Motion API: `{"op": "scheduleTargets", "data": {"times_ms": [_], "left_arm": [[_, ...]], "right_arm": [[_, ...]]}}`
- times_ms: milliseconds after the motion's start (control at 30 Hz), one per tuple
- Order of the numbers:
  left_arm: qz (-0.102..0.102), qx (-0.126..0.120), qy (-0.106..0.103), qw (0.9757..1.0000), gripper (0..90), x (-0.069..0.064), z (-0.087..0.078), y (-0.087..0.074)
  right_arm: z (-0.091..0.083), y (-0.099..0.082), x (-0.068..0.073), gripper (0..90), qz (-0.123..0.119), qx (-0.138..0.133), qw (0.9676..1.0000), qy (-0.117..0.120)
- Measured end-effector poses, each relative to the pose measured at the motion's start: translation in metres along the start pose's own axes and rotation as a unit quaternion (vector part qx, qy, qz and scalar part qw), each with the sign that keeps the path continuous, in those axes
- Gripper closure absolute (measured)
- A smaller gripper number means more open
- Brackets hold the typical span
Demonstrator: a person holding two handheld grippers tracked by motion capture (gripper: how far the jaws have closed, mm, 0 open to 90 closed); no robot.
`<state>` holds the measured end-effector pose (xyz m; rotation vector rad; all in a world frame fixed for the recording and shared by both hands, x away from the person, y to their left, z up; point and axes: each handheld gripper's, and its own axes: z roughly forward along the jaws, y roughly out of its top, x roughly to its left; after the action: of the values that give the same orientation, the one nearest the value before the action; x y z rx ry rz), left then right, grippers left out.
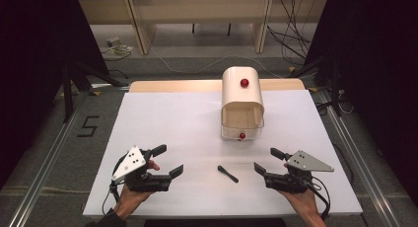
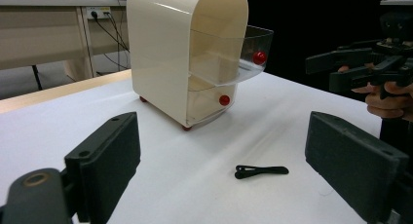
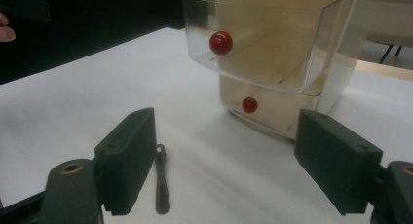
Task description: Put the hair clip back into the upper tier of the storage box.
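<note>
**Inspector:** Start with the largest item.

**Onlooker:** The worktop [image 1: 162, 118], covered in white, with a strip of bare wood along its far edge. On the far half, slightly right of centre, stands a cream drawer cabinet [image 1: 241, 91] with a rounded top. Its upper clear drawer [image 1: 241, 123] is pulled out towards the person; the lower drawer [image 2: 209, 104] is pushed in. Each drawer carries a red knob [image 3: 220, 43] on its front.

**Inspector:** The tools?

**Onlooker:** Two. The left hand-held gripper [image 1: 167, 160] rests low at the near left of the worktop, its jaws spread wide with nothing between them. The right hand-held gripper [image 1: 268, 160] sits at the near right, jaws likewise spread wide and empty. Both point inward, towards each other, and each has a grey three-cornered plate on top.

**Inspector:** And the smallest item?

**Onlooker:** A black clip [image 1: 227, 173], slim and flat, lying on the white surface between the two tools, nearer the right one, and well in front of the cabinet. In the right gripper view it lies just beside the left-hand jaw, outside the gap. Neither tool touches it.
</note>
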<state>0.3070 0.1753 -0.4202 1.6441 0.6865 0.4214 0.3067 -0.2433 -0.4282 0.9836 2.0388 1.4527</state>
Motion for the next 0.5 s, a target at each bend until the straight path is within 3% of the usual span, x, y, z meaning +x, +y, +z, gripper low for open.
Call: {"op": "scheduleTargets", "data": {"times_ms": [500], "left_arm": [[0.001,0.0,-0.001,1.0,12.3,-0.0001,0.0,0.0001]], "right_arm": [[-0.0007,0.0,-0.0024,24.3,0.001,-0.001,1.0,-0.004]]}}
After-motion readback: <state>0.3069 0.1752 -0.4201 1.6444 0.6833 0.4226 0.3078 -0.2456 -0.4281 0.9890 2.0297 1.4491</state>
